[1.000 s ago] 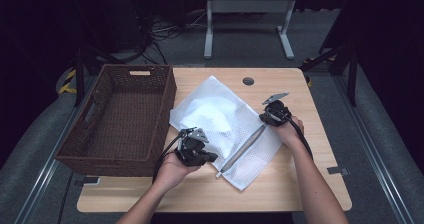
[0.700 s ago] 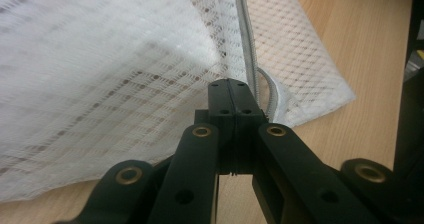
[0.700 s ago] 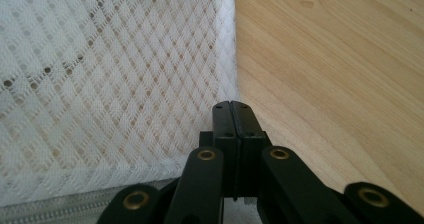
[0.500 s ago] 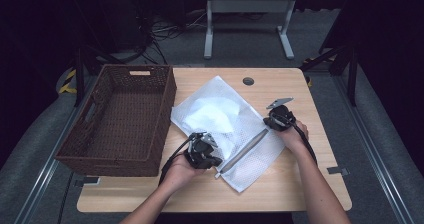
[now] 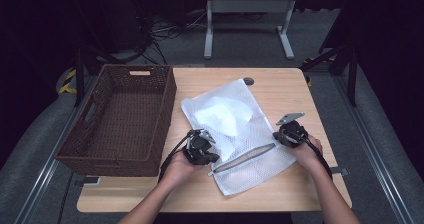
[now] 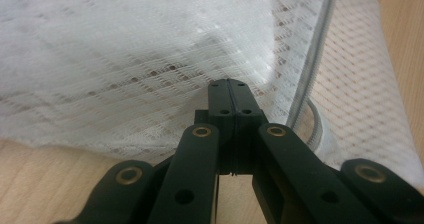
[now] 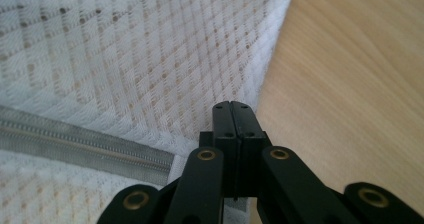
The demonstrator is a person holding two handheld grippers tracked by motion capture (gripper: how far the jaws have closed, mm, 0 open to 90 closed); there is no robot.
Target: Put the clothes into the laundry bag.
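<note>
White mesh bag (image 5: 239, 139) between grippers; left gripper (image 6: 230, 86) and right gripper (image 7: 234, 106) pressed together at its edges.

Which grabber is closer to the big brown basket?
Left. The left gripper is at the mesh bag's edge on the basket's side, just off the basket's near corner. The right gripper is at the bag's far edge, with the whole bag between.

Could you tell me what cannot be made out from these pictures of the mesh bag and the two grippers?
- What the white item inside the mesh bag is: high view, the mesh veils it.
- Whether the left gripper or the right gripper pinches mesh: gripper views, the jaws are together, their tips cover the contact.
- The zipper pull: high view, too small.
- The basket floor's near strip: high view, its front wall hides it.
</note>
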